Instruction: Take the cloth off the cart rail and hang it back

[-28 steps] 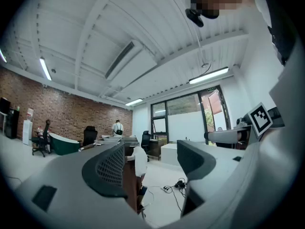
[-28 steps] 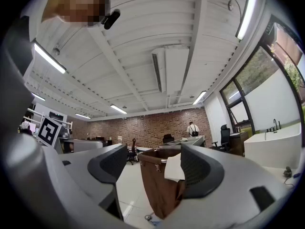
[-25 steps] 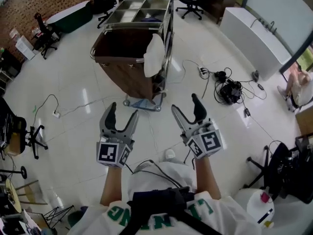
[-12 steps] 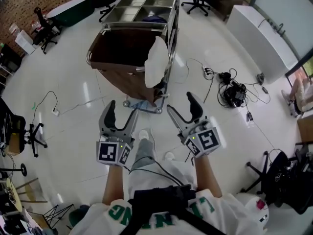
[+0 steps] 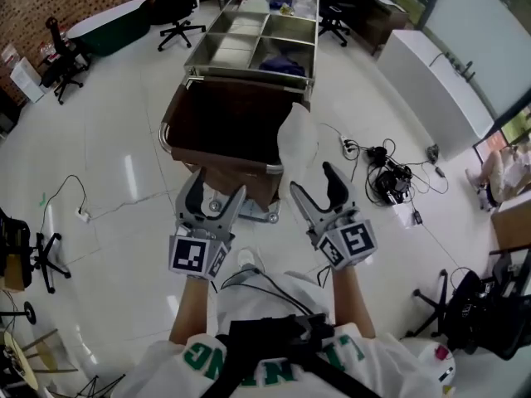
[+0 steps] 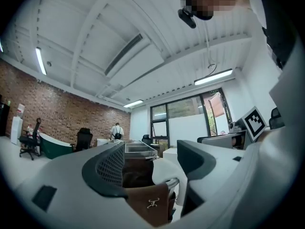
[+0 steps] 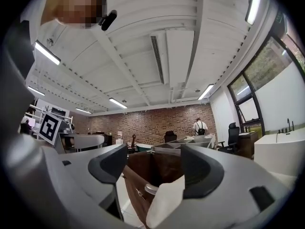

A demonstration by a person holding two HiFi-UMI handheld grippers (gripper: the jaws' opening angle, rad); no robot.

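Your left gripper (image 5: 214, 187) and right gripper (image 5: 313, 181) are both open and empty, near the cart (image 5: 224, 118). White cloth (image 5: 296, 139) hangs on the near rail (image 5: 232, 161), right end.

Cloth (image 5: 296, 142) on cart rail (image 5: 220, 157), right end; left gripper (image 5: 214, 191), right gripper (image 5: 311, 181) before it.

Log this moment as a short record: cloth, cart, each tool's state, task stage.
cloth: white cloth draped over the cart rail, at the cart's near right corner
cart: brown bag at the near end, metal trays behind it
left tool: open, empty, facing the brown bag
right tool: open, empty, aimed at the white cloth, not on it
task stage: cloth not yet taken off the rail
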